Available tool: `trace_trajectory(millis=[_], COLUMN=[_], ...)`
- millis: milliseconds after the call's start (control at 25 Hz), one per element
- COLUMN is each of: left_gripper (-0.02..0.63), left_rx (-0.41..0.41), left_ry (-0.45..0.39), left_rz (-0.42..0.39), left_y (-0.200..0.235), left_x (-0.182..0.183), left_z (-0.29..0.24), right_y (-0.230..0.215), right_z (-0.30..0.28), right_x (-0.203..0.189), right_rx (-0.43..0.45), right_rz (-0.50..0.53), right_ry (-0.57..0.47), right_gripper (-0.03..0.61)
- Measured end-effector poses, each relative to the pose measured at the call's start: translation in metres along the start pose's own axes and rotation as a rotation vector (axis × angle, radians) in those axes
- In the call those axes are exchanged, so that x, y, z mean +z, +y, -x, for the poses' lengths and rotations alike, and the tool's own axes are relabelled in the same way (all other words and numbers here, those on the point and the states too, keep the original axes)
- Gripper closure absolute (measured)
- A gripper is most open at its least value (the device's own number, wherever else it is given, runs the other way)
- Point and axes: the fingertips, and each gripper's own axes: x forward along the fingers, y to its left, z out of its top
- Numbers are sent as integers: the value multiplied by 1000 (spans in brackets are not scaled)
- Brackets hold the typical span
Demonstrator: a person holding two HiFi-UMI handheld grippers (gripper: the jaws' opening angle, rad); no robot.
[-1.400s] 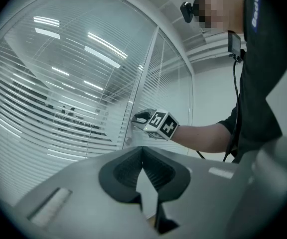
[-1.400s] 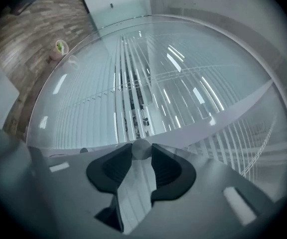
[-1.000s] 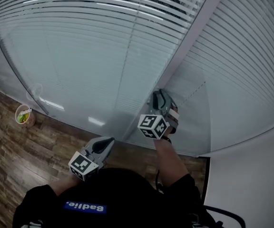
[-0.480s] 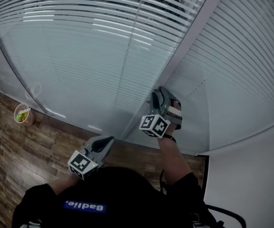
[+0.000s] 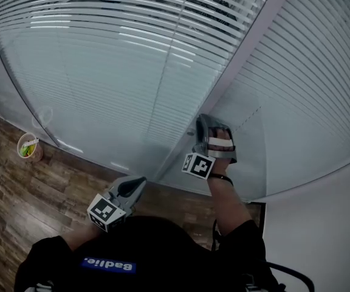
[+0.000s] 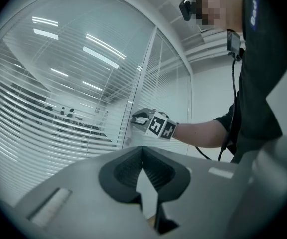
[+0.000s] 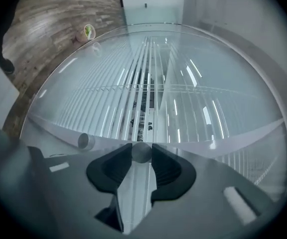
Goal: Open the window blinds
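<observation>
floor [image 5: 5, 205]: brown wood planks | wall [image 5: 327, 230]: plain white | glass panes [image 5: 90, 102]: strip-light reflections | cup [image 5: 29, 146]: on floor

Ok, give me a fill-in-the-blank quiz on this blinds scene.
1. The right gripper has its jaws gripping a round ____ on the window frame.
2. The left gripper has its jaws holding ____.
3. A cup stands on the ____ floor.
Missing words: knob; nothing; wooden.
The right jaws have just been closing on that knob.

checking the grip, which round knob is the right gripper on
The knob held in the right gripper, whose fingers have just closed on it; the other knob sits free beside it.
</observation>
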Motion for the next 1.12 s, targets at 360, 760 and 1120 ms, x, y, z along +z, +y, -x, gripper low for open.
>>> trace_trajectory(millis=[360, 760, 1120], left_gripper=[614, 614, 614], left_rx=[14, 30, 19], left_ry=[-1, 9, 8], left_rz=[-6, -14, -16], left_y=[3, 7, 10], left_x=[0, 2, 0], left_z=[2, 6, 3], right_y=[-7, -16, -15], right_z=[-2, 1, -1], right_x=[0, -4, -9], right_rx=[12, -17, -10], right_rz=[-421, -816, -988], right_ry=[10, 24, 38], right_gripper=[451, 451, 451])
